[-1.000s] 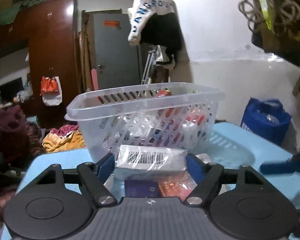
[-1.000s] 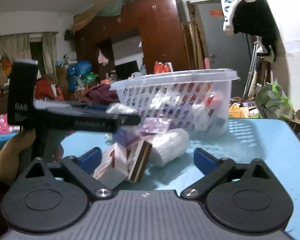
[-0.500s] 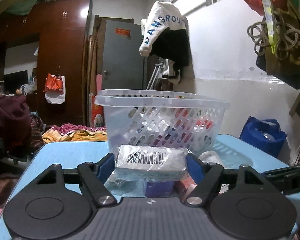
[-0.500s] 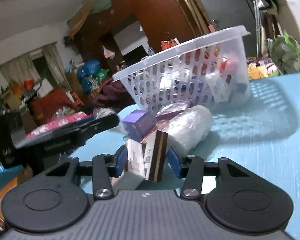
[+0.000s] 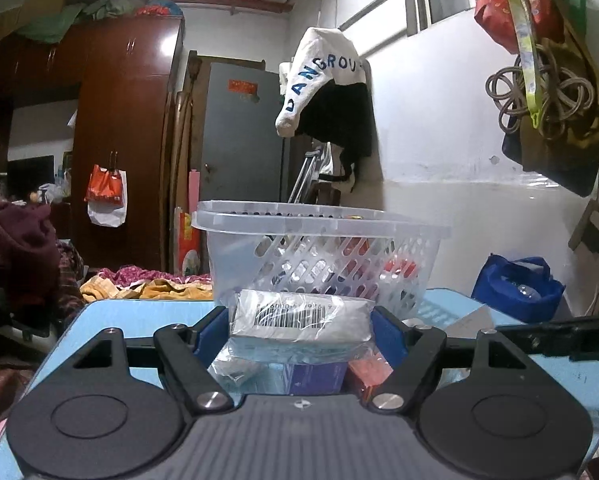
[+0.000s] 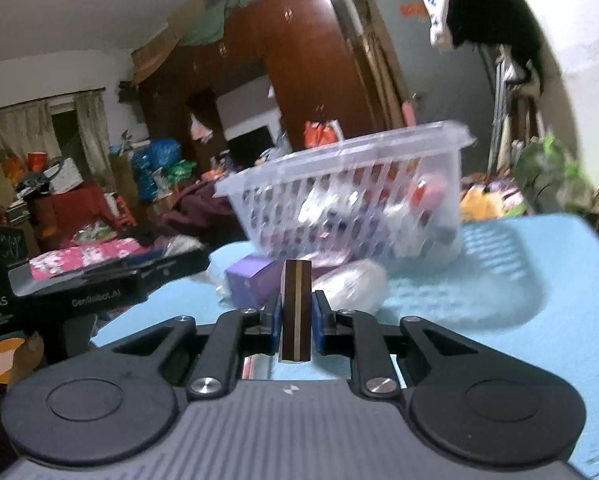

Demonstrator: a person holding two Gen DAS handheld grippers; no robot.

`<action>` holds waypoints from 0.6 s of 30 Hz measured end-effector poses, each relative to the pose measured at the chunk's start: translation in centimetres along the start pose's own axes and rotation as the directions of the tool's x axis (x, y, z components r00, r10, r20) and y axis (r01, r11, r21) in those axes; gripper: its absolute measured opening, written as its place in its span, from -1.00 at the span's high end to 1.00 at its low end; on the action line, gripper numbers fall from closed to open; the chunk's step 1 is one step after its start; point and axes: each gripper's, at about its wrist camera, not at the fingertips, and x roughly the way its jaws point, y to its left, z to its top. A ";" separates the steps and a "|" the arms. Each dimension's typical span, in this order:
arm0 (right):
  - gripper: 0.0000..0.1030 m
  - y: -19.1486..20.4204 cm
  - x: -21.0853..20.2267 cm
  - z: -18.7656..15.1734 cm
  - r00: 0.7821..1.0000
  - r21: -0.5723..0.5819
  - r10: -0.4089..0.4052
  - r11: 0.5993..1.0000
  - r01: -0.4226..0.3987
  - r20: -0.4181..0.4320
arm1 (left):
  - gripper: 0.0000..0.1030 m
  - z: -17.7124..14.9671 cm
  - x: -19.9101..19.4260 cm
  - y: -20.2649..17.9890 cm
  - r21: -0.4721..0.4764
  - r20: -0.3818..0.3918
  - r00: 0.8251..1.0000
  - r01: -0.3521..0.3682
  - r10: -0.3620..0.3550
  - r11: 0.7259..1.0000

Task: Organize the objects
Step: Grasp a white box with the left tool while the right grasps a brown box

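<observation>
My left gripper (image 5: 301, 322) is shut on a plastic-wrapped grey box with a barcode (image 5: 301, 316), held just in front of the clear perforated basket (image 5: 323, 256), which holds several items. My right gripper (image 6: 295, 320) is shut on a thin dark brown box with a pale stripe (image 6: 295, 312), held upright on its edge above the blue table (image 6: 519, 320). A purple box (image 6: 251, 284) and a white wrapped roll (image 6: 351, 284) lie on the table before the basket (image 6: 351, 196). The left gripper's body (image 6: 99, 280) shows at the left of the right wrist view.
A purple box (image 5: 319, 376) and a red packet (image 5: 369, 372) lie under the left gripper. The right gripper's body (image 5: 559, 336) reaches in from the right. A blue bag (image 5: 515, 288) sits by the wall. Clothes and clutter lie beyond the table's far edge.
My right gripper closed on the thin brown box and lifted it off the pile. My left gripper, still holding the wrapped box, lowered and levelled in front of the basket.
</observation>
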 end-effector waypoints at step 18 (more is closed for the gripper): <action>0.66 -1.0 8.0 15.6 0.969 -0.211 -0.196 0.951 0.225 0.152 | -0.55 14.6 8.7 -0.1 -0.028 -0.005 1.000 -0.017 0.017 0.999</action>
